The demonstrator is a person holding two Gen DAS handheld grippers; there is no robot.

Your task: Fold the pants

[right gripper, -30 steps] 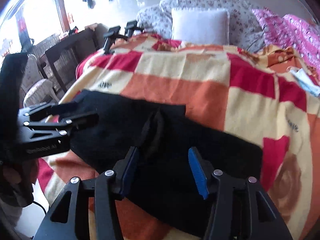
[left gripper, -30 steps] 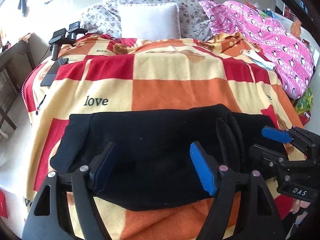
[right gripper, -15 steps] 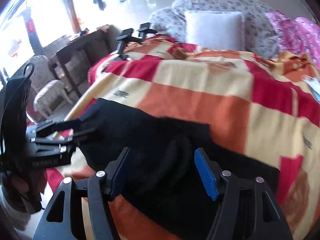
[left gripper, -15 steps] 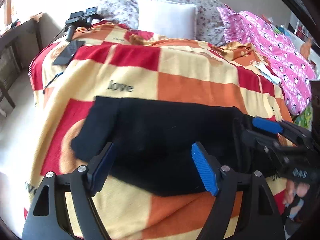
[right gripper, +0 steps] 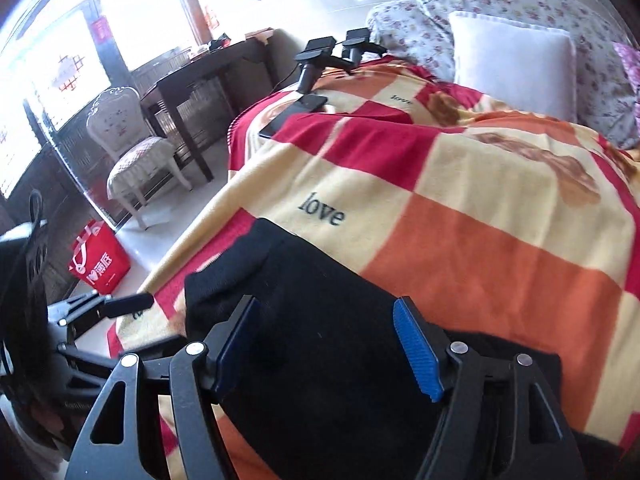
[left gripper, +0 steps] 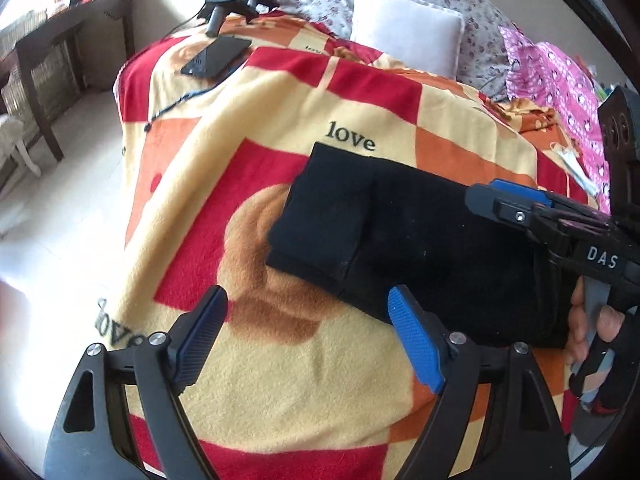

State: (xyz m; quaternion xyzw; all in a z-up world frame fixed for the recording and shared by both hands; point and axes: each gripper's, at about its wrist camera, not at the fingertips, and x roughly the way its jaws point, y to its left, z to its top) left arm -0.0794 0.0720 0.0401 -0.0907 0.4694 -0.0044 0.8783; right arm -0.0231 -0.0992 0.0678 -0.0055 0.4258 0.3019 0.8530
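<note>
While the black pants (left gripper: 420,240) lie folded into a flat band on the checked blanket (left gripper: 320,92) near the bed's front edge, the left gripper (left gripper: 308,336) hangs with its fingers spread wide over bare blanket just beside the pants' end. Over the pants' middle, the right gripper (right gripper: 326,350) hovers with its fingers likewise apart, holding nothing.

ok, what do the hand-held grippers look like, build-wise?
Both alike: the left hand-held gripper and right hand-held gripper have black triangulated frames, silver pivot bolts and ribbed blue finger pads. The right one's body bears white "DAS" lettering. No cables visible.
</note>
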